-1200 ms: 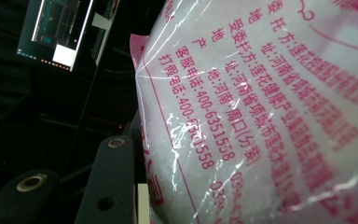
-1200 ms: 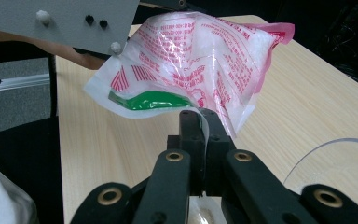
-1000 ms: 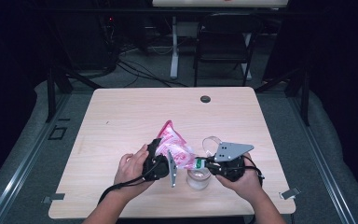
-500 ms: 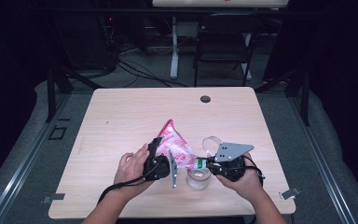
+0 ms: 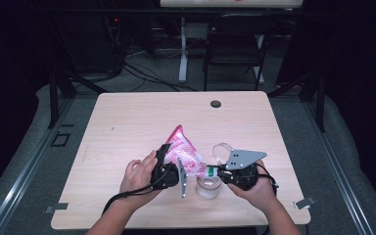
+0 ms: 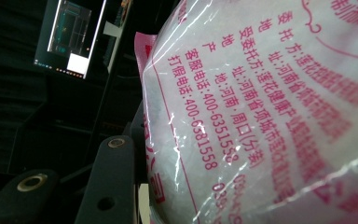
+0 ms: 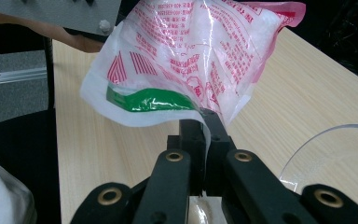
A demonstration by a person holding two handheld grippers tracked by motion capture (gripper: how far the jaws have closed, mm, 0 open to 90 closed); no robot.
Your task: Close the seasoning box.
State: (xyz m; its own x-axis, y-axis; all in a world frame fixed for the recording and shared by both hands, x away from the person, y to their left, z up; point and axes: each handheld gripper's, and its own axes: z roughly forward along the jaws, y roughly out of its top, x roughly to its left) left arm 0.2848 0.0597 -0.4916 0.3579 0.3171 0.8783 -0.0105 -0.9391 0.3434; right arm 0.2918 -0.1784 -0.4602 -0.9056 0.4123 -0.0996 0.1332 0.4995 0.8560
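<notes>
Pink-and-white printed plastic bag [image 5: 183, 152] held up off the tabletop [image 5: 127, 122] between both grippers. Right gripper [image 5: 214, 172]: jaws clamped fully together on the bag's lower edge, thin film pinched between them, right by the green strip [image 7: 149, 100]; the bag bulges up and away from these jaws. Left gripper [image 5: 169, 157]: jaws about half apart around the bag's filled body, the bag pressed against one jaw in the left gripper view. Clear glass jar [image 5: 208, 187] stands on the tabletop just below the right jaws; clear lid [image 5: 222, 149] lies just beyond them.
</notes>
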